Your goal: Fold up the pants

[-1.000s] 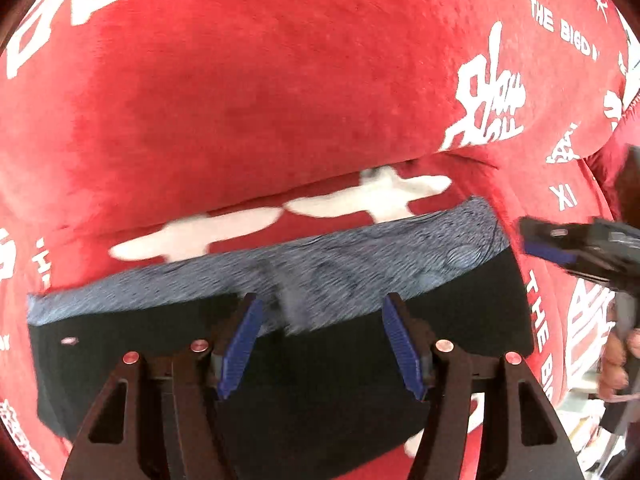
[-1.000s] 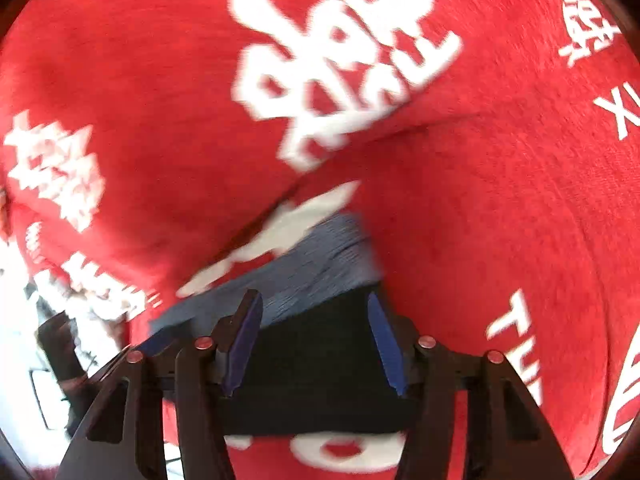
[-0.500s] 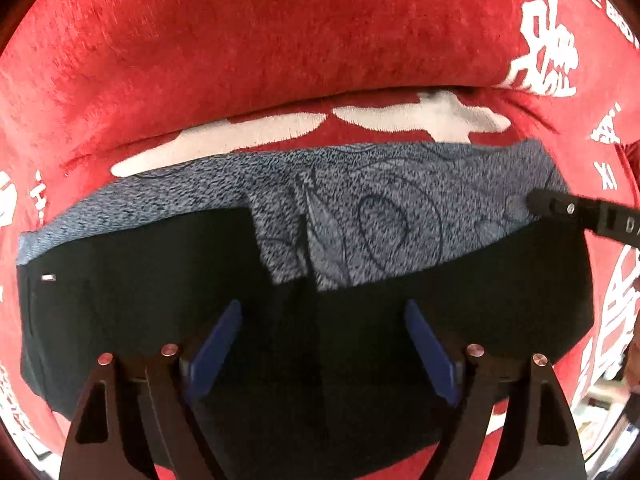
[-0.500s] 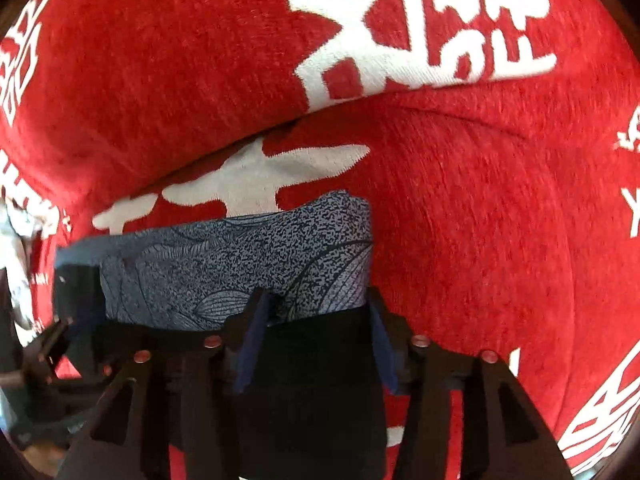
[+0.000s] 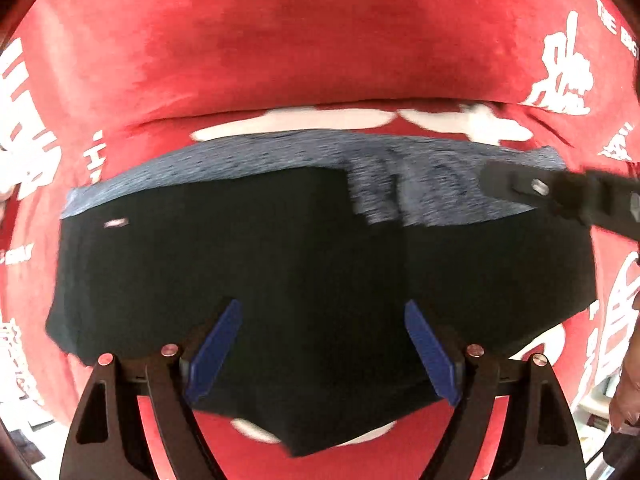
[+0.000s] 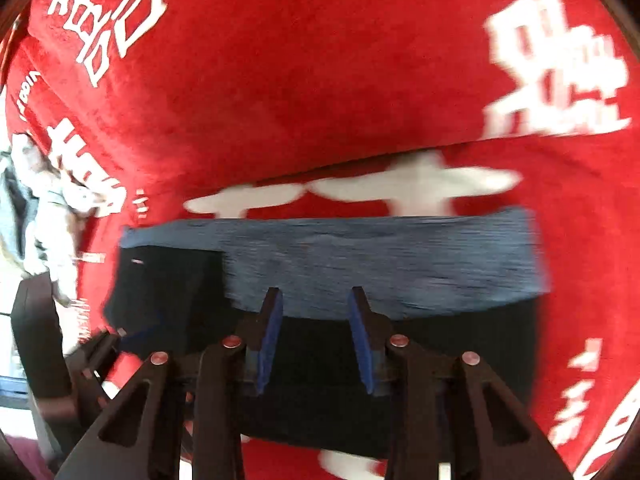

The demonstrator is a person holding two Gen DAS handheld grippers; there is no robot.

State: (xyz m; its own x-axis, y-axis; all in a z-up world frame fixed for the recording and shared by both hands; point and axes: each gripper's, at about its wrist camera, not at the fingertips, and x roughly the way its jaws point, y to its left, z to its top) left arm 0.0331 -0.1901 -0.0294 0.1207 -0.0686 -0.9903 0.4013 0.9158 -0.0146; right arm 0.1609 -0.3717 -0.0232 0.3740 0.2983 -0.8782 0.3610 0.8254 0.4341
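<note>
The pants [image 5: 304, 264] lie folded on a red cover, a black layer in front and a blue-grey patterned band [image 5: 420, 196] along the far edge. They also show in the right wrist view [image 6: 360, 264]. My left gripper [image 5: 322, 344] is open and empty, hovering above the black cloth. My right gripper [image 6: 316, 332] is open with a narrower gap, above the seam between black and patterned cloth. The right gripper's finger enters the left wrist view [image 5: 560, 196] at the right edge. The left gripper shows in the right wrist view [image 6: 100, 348] at lower left.
The red plush cover with white lettering [image 5: 320, 48] rises as a backrest behind the pants, with a crease [image 6: 360, 160] where it meets the seat. Cluttered room shows past the cover's left edge [image 6: 36, 216]. A hand [image 5: 628, 392] is at the right edge.
Both grippers have pulled back from the pants. The right gripper, earlier close over the cloth's right corner, has shifted left and now views the whole folded pants. The left gripper stayed open.
</note>
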